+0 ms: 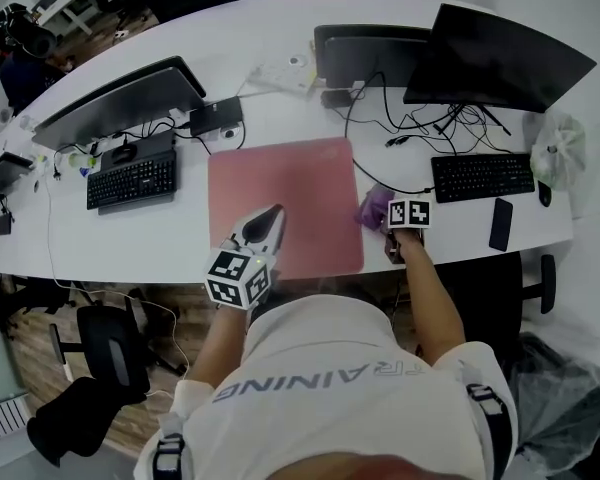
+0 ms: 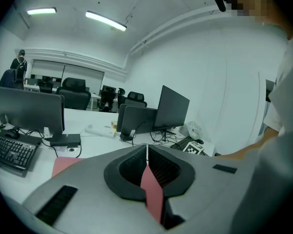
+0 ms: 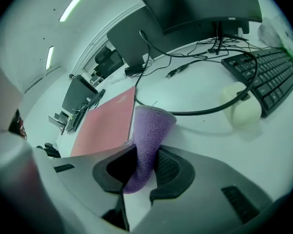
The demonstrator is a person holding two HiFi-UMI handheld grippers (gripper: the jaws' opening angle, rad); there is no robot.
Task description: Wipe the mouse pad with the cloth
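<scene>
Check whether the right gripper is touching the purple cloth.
Touching. The right gripper view shows the right gripper with its jaws closed on the purple cloth, which stands up between them.

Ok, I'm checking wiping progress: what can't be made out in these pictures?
- Head view: whether the left gripper touches the mouse pad; its own body covers the contact.
- Head view: any dirt on the pad; too small.
- Right gripper view: the lower end of the cloth, hidden between the jaws.
- Right gripper view: the pale lump by the keyboard; too blurred to identify.
</scene>
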